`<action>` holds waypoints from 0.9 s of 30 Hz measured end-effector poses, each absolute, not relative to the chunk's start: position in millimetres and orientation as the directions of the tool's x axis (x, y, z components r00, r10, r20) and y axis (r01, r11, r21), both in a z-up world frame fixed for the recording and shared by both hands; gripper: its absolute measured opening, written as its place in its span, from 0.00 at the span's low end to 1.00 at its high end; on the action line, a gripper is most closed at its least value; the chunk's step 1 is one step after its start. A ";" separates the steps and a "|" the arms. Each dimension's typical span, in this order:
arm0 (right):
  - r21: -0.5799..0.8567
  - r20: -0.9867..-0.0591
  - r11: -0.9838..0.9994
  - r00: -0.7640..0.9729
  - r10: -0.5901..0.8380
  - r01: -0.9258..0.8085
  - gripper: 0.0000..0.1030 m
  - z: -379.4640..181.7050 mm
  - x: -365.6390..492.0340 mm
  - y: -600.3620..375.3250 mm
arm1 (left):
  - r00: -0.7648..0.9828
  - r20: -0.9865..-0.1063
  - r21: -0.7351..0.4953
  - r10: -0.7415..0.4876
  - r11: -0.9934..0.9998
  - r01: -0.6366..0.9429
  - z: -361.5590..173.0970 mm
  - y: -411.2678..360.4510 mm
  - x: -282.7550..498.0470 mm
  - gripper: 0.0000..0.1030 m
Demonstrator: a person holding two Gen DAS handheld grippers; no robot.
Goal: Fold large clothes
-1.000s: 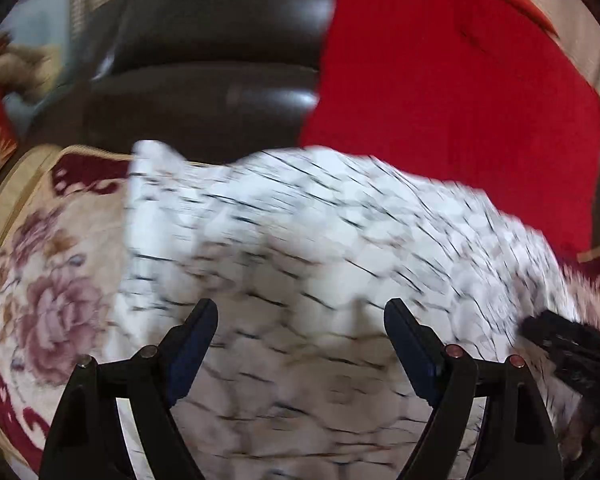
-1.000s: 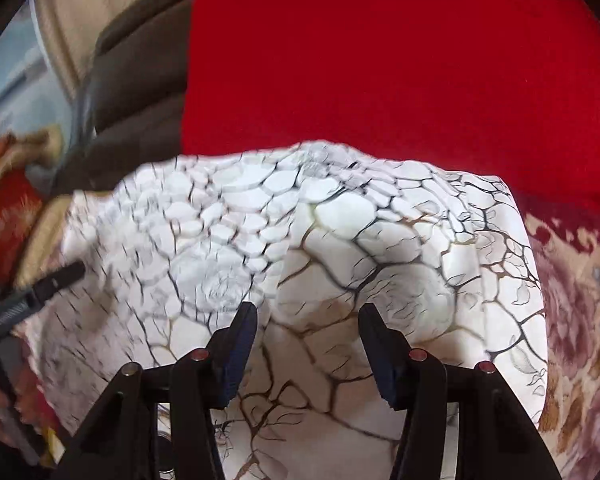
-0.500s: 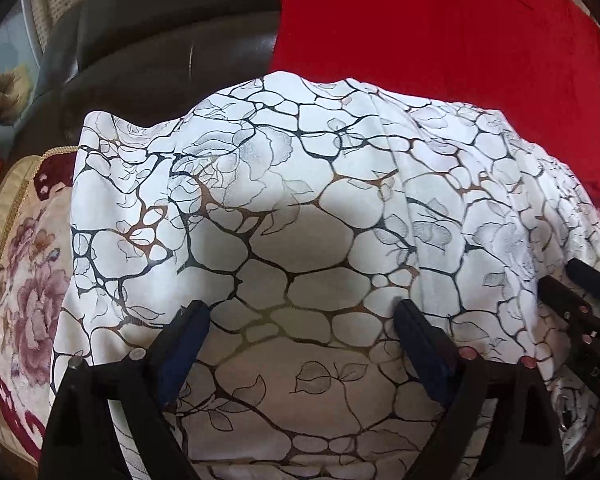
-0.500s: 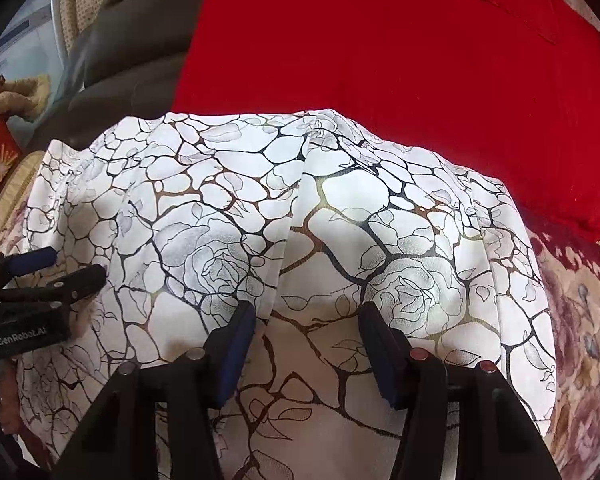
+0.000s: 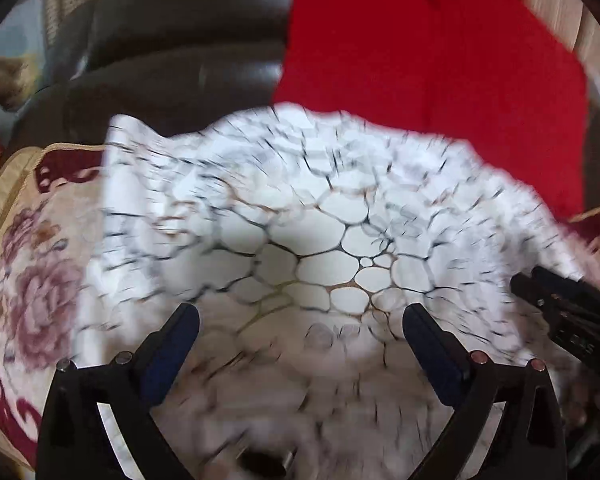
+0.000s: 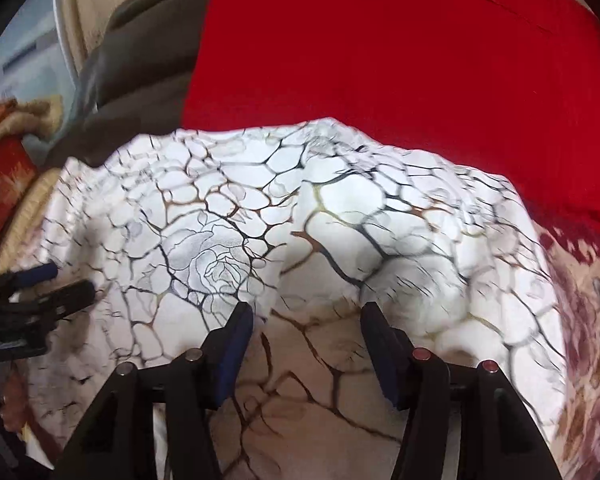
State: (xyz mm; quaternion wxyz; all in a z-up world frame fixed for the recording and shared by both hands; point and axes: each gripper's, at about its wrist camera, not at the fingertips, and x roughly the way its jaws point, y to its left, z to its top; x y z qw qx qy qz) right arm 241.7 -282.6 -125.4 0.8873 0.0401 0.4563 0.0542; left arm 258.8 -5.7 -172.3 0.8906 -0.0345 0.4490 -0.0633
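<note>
White crackle-print garment [image 6: 300,216] is lying bunched on the floral sofa cover [image 5: 28,280], filling frame centre below the red cloth [image 6: 380,60]. Left gripper [image 5: 300,340] and right gripper [image 6: 306,328] are hovering, jaws apart, gripping nothing. Likely mid-fold, smoothing; next needs an edge pinched.

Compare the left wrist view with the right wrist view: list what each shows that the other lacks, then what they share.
Only the left wrist view shows the left claw from behind, open, with the right claw at its right edge. Only the right wrist view shows the right claw from behind, open, a sharp printed rose and a red box. Both show the white crackle-print garment, the red cloth, the dark sofa back and the floral cover.
</note>
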 end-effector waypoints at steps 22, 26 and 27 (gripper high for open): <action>0.094 -0.784 0.994 0.611 0.109 -0.057 0.59 -119.7 179.1 -344.2 | 0.471 -0.880 -0.225 -0.058 0.925 -0.307 -223.3 110.4 196.1 1.00; 0.081 -0.787 0.994 0.608 0.107 -0.071 0.59 -122.9 179.1 -341.1 | 0.478 -0.878 -0.192 -0.032 0.938 -0.290 -221.8 106.4 194.8 1.00; 0.080 -0.787 0.994 0.607 0.107 -0.071 0.59 -123.1 179.1 -340.9 | 0.480 -0.876 -0.199 -0.036 0.935 -0.294 -220.1 107.4 194.2 1.00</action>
